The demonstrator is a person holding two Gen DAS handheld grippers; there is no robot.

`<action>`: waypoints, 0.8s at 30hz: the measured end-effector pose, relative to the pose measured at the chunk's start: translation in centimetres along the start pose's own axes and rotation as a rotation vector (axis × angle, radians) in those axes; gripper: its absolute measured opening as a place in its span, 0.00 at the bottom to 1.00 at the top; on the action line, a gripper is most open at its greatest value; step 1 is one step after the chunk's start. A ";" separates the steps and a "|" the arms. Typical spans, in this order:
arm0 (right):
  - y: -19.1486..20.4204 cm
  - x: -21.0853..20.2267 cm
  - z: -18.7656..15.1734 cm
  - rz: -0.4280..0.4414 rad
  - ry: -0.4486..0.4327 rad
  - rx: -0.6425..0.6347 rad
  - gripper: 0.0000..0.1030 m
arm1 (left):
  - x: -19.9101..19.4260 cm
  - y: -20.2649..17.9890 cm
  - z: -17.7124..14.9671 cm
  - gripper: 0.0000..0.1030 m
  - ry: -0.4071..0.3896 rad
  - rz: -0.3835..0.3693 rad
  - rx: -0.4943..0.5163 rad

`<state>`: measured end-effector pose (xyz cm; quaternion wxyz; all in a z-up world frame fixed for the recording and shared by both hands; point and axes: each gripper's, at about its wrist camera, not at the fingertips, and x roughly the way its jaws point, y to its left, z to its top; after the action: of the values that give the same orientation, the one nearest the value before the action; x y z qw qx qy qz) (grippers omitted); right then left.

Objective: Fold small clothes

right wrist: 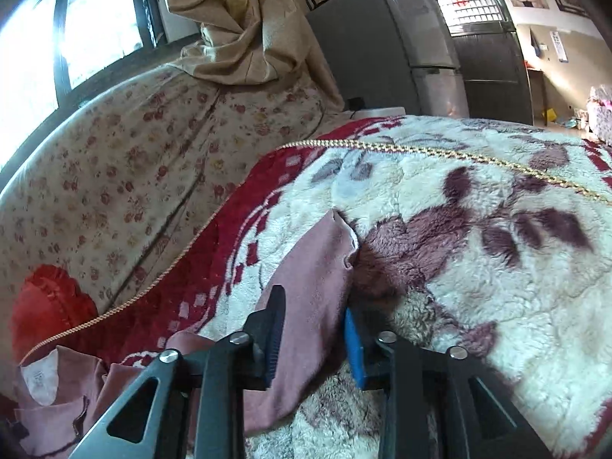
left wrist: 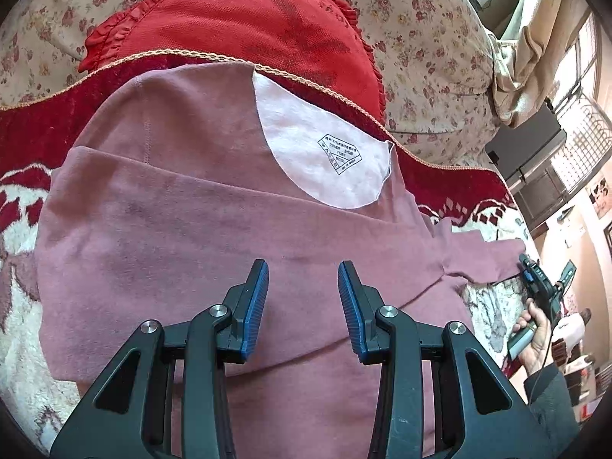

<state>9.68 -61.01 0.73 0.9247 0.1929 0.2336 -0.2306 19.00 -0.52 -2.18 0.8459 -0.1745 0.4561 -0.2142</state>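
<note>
Below, in the left wrist view, the left tongs [left wrist: 302, 271] are held spread over the pink top [left wrist: 191, 229], laid on a blanket [left wrist: 23, 199]; its printed neck label [left wrist: 338, 153] cannot be read. Through the right wrist view, a sleeve [right wrist: 317, 267] is seen between the right tongs [right wrist: 314, 313]; whether it is pinched cannot be told.

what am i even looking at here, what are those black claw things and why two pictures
Each black claw is a hand-held two-finger tool with a camera behind it, so each picture looks out along one tool. The left tool hovers open above a dusty pink garment spread on a fluffy red and cream blanket; nothing is between its fingers. The right tool has the garment's sleeve between its fingers, though whether it pinches is unclear. In the left view, the person's hand holds that right tool. Behind lie a red cushion and a floral sofa back.
</note>
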 end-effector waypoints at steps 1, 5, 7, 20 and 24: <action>-0.1 0.0 0.0 -0.008 -0.002 0.009 0.18 | 0.0 0.1 0.0 0.35 0.000 -0.005 -0.007; -1.2 -0.2 0.2 -0.019 -0.003 0.108 0.08 | -0.2 0.8 0.1 0.35 -0.004 -0.015 -0.041; -1.5 -0.3 0.3 -0.015 0.003 0.130 0.03 | -0.3 0.8 0.2 0.35 -0.010 -0.015 -0.047; 21.6 -5.1 -1.5 0.546 0.070 -0.160 0.03 | -0.5 1.8 0.5 0.35 -0.025 -0.053 -0.105; 30.6 -6.7 -6.3 0.730 0.182 -0.329 0.03 | -0.6 2.1 0.6 0.35 -0.015 -0.142 -0.152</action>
<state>18.04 -30.74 6.68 0.9398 0.1324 0.2644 0.1713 19.62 1.60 -2.53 0.8162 -0.2718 0.4512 -0.2373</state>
